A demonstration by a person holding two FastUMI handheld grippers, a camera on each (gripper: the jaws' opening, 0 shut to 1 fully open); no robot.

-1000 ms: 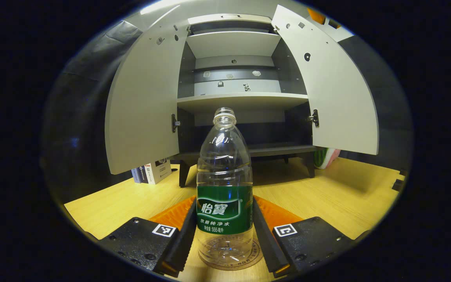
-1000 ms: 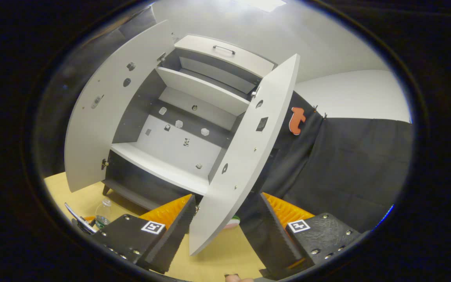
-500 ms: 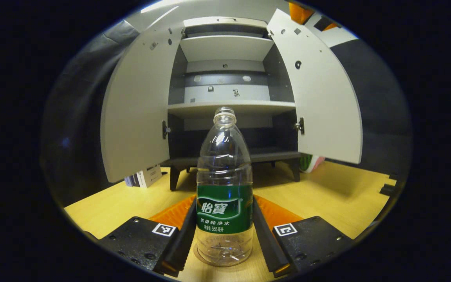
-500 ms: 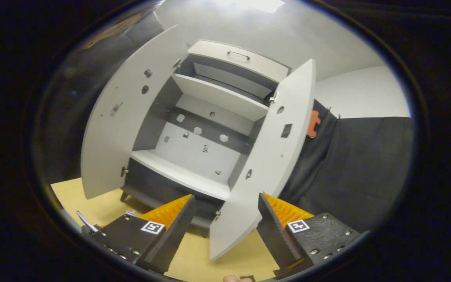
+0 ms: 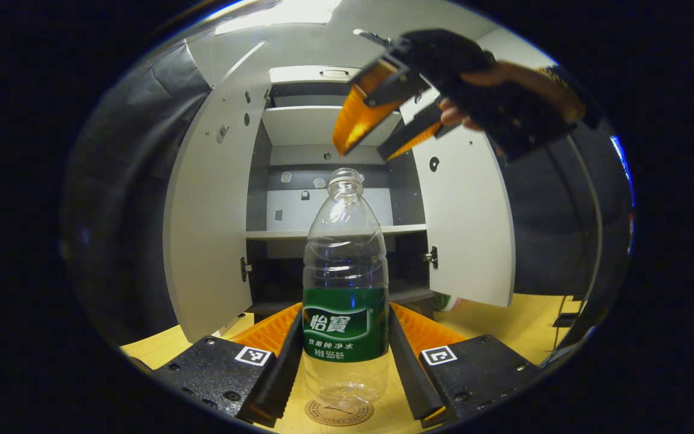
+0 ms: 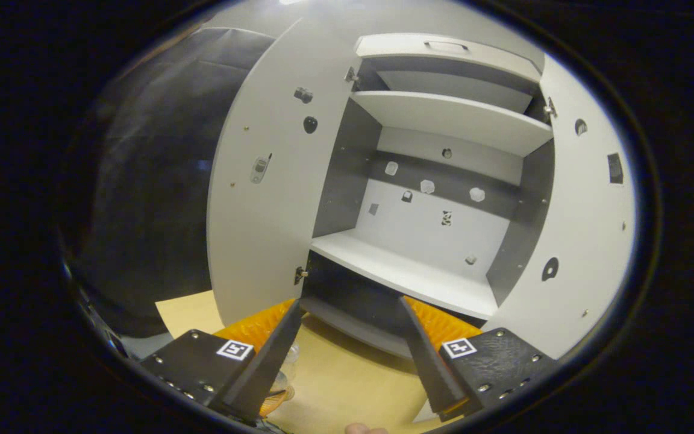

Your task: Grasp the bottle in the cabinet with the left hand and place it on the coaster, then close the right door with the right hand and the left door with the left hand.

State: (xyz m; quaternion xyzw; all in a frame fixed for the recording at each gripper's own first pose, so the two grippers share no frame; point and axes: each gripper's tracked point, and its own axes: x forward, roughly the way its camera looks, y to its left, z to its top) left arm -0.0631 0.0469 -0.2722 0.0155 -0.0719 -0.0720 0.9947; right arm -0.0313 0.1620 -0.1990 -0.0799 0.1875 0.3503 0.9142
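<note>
The left gripper [image 5: 345, 361], jaws clamped on the bottle [image 5: 345, 301], should lower it squarely onto the coaster [image 5: 339, 412] below; the right gripper [image 6: 347, 355] waits, jaws wide and empty.

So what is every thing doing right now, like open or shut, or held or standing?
bottle: upright, no cap, held between the left gripper's fingers just over the coaster.
coaster: flat on the table, under the bottle.
left gripper: shut on the bottle.
right gripper: open, holding nothing, raised in front of the cabinet.
left door: open.
right door: open.
cabinet: shelves bare.
</note>
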